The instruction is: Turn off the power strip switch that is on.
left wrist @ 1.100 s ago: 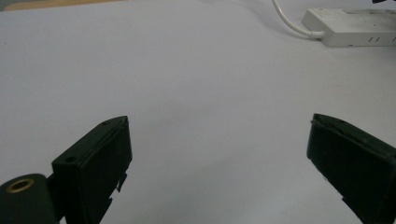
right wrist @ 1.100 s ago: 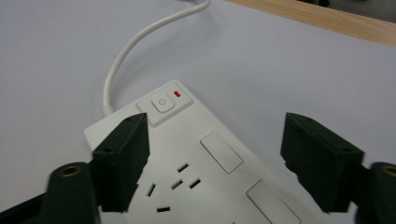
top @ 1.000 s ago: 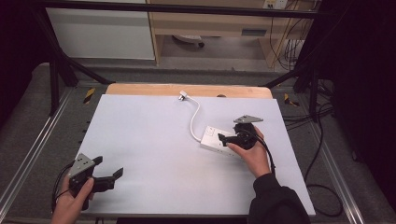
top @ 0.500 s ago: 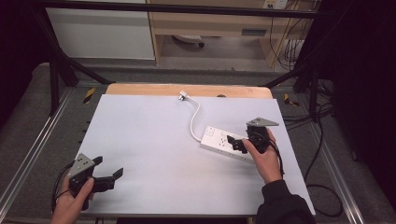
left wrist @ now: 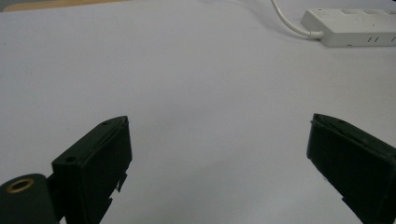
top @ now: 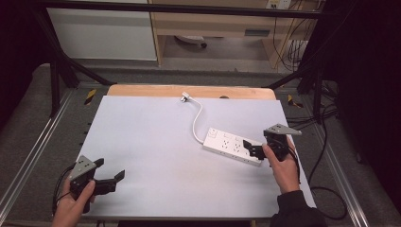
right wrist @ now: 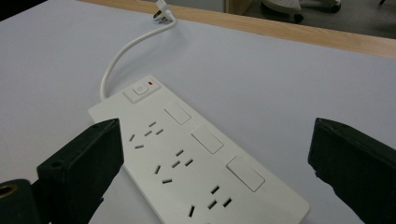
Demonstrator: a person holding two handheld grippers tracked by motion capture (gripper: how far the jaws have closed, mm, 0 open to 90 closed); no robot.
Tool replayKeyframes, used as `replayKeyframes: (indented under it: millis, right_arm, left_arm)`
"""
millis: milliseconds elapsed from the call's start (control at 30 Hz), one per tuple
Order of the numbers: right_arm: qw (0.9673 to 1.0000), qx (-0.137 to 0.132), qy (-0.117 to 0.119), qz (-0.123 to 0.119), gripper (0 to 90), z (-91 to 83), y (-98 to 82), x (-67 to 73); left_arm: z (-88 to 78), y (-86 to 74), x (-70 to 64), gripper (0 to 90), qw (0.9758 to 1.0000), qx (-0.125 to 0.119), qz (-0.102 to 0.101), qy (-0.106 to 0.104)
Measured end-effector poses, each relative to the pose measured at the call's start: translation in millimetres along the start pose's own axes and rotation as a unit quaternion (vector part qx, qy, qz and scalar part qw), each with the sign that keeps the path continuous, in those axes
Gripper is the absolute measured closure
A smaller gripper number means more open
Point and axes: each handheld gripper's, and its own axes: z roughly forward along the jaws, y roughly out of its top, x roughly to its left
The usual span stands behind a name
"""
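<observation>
The power strip point(top: 232, 145) lies at the desk's point(top: 151, 142) four o'clock. The right tool point(top: 257, 151) hangs released over its near end; the left tool point(top: 113, 182) idles released at seven o'clock. Closing off-centre could skid the strip sideways.

I see white table point(top: 156, 142), wood strip at far edge point(top: 189, 91); grey floor point(top: 227, 53), pale cabinet point(top: 101, 33), dark sides.

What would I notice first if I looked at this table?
A white power strip lying flat right of the table's middle, its cord curling to a plug near the far wooden edge. The right gripper sits at its near end, jaws open. The left gripper waits open at the near left corner.
</observation>
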Motion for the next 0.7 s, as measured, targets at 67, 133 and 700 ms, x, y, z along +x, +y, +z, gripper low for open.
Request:
replayKeyframes:
  millis: [67,133,700]
  right_arm:
    - [1.0,-0.003,-0.002,0.002,3.7,-4.5,-2.8,-2.2]
    - [1.0,-0.004,-0.004,0.002,3.7,-8.6,-4.6,-4.4]
    - [0.9992,-0.023,-0.022,0.025,5.0,-37.6,-29.1,-20.0]
  left_arm:
    - [-0.1,0.0,0.0,6.7,1.0,0.0,0.0,0.0]
    - [-0.2,0.0,-0.1,6.7,1.0,0.0,0.0,0.0]
    - [0.0,0.2,-0.8,6.7,1.0,0.0,0.002,-0.001]
